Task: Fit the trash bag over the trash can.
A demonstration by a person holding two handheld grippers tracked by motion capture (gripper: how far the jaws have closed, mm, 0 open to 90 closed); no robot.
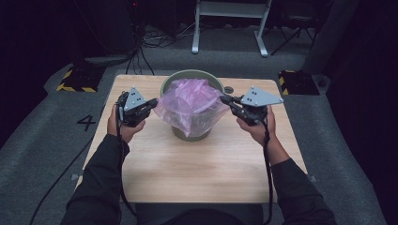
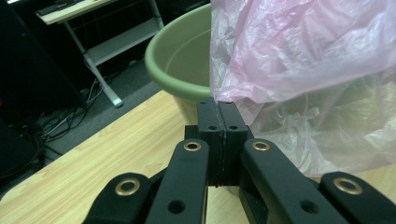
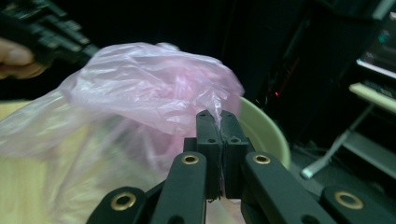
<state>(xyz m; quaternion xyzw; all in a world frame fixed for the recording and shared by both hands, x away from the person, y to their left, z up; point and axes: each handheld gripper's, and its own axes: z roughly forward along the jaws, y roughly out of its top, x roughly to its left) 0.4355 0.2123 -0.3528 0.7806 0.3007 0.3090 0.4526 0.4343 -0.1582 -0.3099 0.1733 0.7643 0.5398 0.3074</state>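
High view: green bucket [image 1: 190,133] stands on the wooden tabletop [image 1: 206,173], toward the 12 o'clock edge, roughly centred left to right. A pink plastic bag [image 1: 192,105] sits in and over the bucket mouth; its film is crumpled, translucent, bulging above the rim and draping down the bucket's near wall toward 6 o'clock.

Left tongs [image 1: 153,103]: at 9 o'clock of the bucket, held in the person's left hand [image 1: 121,127], pointing toward 3 o'clock. In the left gripper view the left tongs [image 2: 223,103] are together, pads pressed face to face, with the bag [image 2: 299,70] edge pinched at their tips. Bucket rim [image 2: 170,70] lies just behind and to the left of the tips in that view.

Right tongs [image 1: 225,100]: at 3 o'clock of the bucket, held in the right hand [image 1: 259,129], pointing toward 9 o'clock. In the right gripper view the right tongs [image 3: 218,115] are together, clamped on a thin gathered fold of the bag [image 3: 149,88] that rises from between the tips. Bucket rim [image 3: 264,128] shows pale green just to the right of them.

Bag film is stretched between the two pinch points, across the bucket opening. Both forearms in dark sleeves come in from 6 o'clock. A cable [image 1: 267,168] trails from the right tongs back along the forearm. Floor around the tabletop is grey carpet [image 1: 42,140].
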